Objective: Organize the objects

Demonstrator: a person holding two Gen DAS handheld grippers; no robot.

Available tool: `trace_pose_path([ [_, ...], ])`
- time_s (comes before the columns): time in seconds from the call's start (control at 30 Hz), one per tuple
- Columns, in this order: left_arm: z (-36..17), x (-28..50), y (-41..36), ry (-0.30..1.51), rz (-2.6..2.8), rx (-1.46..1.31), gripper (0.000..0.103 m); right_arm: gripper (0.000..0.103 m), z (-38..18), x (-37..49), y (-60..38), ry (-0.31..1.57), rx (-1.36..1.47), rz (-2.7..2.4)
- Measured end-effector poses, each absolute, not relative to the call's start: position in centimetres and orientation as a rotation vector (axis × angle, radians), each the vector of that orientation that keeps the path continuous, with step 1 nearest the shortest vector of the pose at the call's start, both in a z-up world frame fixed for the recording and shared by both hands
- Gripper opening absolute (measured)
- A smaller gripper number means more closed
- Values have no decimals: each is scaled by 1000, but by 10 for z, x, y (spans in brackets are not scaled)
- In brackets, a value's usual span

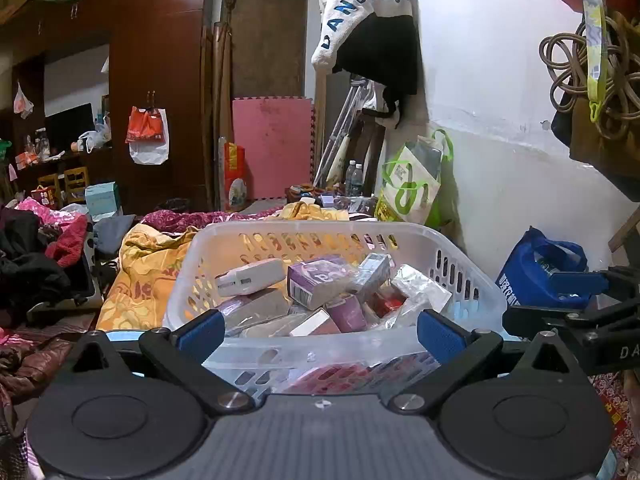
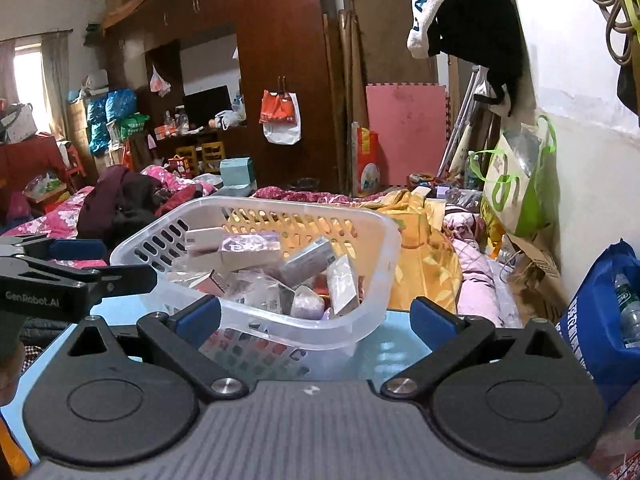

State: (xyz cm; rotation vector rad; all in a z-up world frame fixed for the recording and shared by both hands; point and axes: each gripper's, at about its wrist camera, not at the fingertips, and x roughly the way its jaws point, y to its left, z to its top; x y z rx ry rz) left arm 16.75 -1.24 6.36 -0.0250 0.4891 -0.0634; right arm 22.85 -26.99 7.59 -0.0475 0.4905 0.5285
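A translucent white plastic basket (image 1: 452,248) sits on a light blue tabletop (image 2: 384,356). It holds several small boxes and packets, among them a purple box (image 1: 316,280) and a white box (image 1: 250,277). My left gripper (image 1: 320,336) is open and empty, its blue-padded fingers either side of the basket's near rim. My right gripper (image 2: 316,320) is open and empty, just right of the basket (image 2: 376,224). The right gripper shows at the right edge of the left wrist view (image 1: 568,300); the left gripper shows at the left edge of the right wrist view (image 2: 72,276).
A blue bag (image 2: 596,320) with a bottle stands right of the table. Behind the basket lies a bed with yellow bedding (image 1: 140,272) and clothes. A green and white bag (image 1: 412,184) leans on the wall. Dark wardrobes (image 1: 160,60) stand far back.
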Motion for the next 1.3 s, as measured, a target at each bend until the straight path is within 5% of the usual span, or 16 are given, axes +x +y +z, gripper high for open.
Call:
trace_pose_path([
  [1.3, 55, 169, -22, 507, -71, -12, 103, 103, 80, 222, -273, 458, -75, 520],
])
